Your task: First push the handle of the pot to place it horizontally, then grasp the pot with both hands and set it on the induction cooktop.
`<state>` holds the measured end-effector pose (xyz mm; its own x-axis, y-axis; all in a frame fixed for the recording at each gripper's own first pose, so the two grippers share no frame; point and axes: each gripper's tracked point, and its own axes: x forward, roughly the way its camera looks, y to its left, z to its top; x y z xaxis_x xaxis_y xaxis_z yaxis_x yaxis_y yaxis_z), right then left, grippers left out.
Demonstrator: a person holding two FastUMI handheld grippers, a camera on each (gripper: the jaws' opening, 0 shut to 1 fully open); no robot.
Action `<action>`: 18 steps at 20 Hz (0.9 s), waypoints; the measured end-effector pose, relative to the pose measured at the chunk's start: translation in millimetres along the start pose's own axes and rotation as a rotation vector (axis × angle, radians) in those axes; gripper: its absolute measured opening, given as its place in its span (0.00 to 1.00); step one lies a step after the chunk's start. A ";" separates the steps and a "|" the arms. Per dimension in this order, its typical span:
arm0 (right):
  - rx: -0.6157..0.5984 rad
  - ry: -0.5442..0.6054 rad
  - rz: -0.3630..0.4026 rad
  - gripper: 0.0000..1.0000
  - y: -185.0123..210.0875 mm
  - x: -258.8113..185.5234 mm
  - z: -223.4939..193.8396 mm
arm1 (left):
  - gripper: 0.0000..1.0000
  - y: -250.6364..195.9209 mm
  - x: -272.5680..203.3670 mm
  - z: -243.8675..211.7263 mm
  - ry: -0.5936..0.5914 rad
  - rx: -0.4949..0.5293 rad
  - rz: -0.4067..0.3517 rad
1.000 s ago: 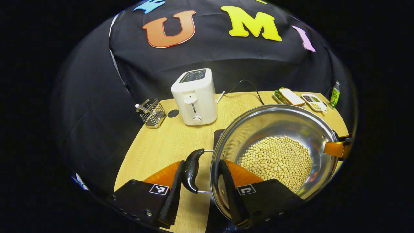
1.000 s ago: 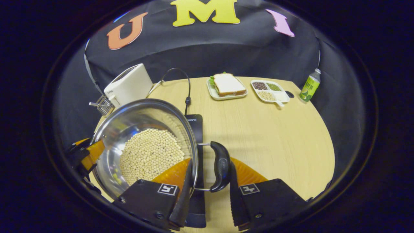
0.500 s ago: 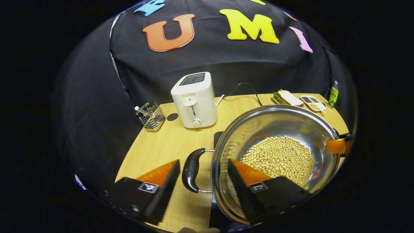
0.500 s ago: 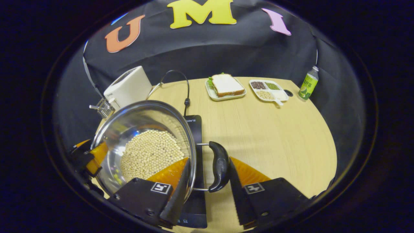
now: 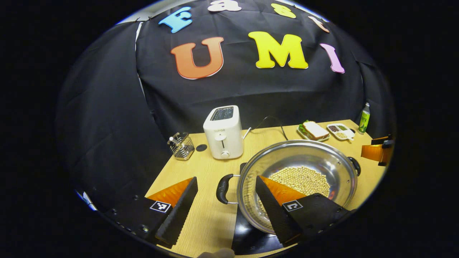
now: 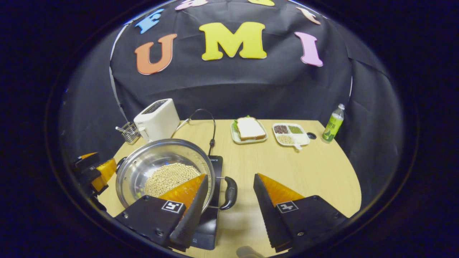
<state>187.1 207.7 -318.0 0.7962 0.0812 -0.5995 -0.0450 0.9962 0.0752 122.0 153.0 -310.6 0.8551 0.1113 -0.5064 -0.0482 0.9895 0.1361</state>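
Observation:
The steel pot [image 5: 297, 154] holds pale soybeans [image 5: 301, 179] and rests on the black induction cooktop [image 5: 247, 234]. Its black side handles stick out level, one at the left [image 5: 222, 189], one at the right [image 5: 355, 165]. My left gripper [image 5: 226, 211] hangs open above and behind the left handle, touching nothing. In the right gripper view the pot [image 6: 150, 161] stands left of centre on the cooktop [image 6: 209, 222]. My right gripper [image 6: 229, 215] is open, its fingers wide on either side of the near handle [image 6: 229, 193] and clear of it. Each view catches the other gripper: [image 5: 376, 152], [image 6: 93, 170].
On the wooden table [image 6: 315, 172] stand a white toaster [image 5: 223, 132] and a wire utensil rack [image 5: 182, 146] at the back left. A sandwich plate [image 6: 249, 129], a divided dish [image 6: 290, 133] and a green bottle [image 6: 332, 123] sit at the back right. A black cable [image 6: 213, 129] runs to the cooktop.
Both grippers opened, let go of the pot's handles and drew back and upward. The pot stays put on the cooktop.

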 end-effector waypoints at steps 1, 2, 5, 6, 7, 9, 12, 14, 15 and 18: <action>-0.011 -0.021 0.003 0.80 -3.1 -11.8 6.7 | 0.97 -7.1 -12.1 12.4 -0.033 0.002 -0.011; -0.022 -0.049 0.002 0.80 -8.3 -23.9 14.7 | 0.97 -14.4 -24.5 25.1 -0.064 -0.001 -0.024; -0.044 -0.137 -0.002 0.80 -30.1 -67.1 40.7 | 0.97 -35.1 -64.5 66.1 -0.151 0.003 -0.047; -0.055 -0.166 -0.007 0.82 -38.8 -82.3 49.4 | 0.96 -41.0 -78.5 81.2 -0.186 -0.003 -0.049; -0.063 -0.193 -0.021 0.82 -51.4 -97.6 58.3 | 0.96 -51.0 -91.9 97.4 -0.228 -0.016 -0.059; -0.078 -0.254 -0.053 0.86 -76.2 -129.5 75.5 | 0.96 -72.0 -121.2 122.7 -0.287 -0.061 -0.082; -0.077 -0.341 -0.084 1.00 -109.4 -180.2 99.4 | 0.96 -90.8 -165.2 153.1 -0.360 -0.078 -0.094; -0.048 -0.392 -0.098 0.99 -132.9 -211.5 113.7 | 0.96 -99.4 -181.3 169.6 -0.392 -0.089 -0.109; -0.031 -0.426 -0.105 1.00 -145.3 -230.5 121.0 | 0.96 -107.5 -193.5 177.8 -0.402 -0.090 -0.116; -0.001 -0.481 -0.112 1.00 -176.5 -272.1 131.8 | 0.96 -127.4 -218.7 197.7 -0.437 -0.096 -0.130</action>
<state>57.9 5.5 -63.1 0.9845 -0.0508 -0.1681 0.0567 0.9979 0.0303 43.1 -15.6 -48.8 0.9936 -0.0425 -0.1049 0.0433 0.9991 0.0052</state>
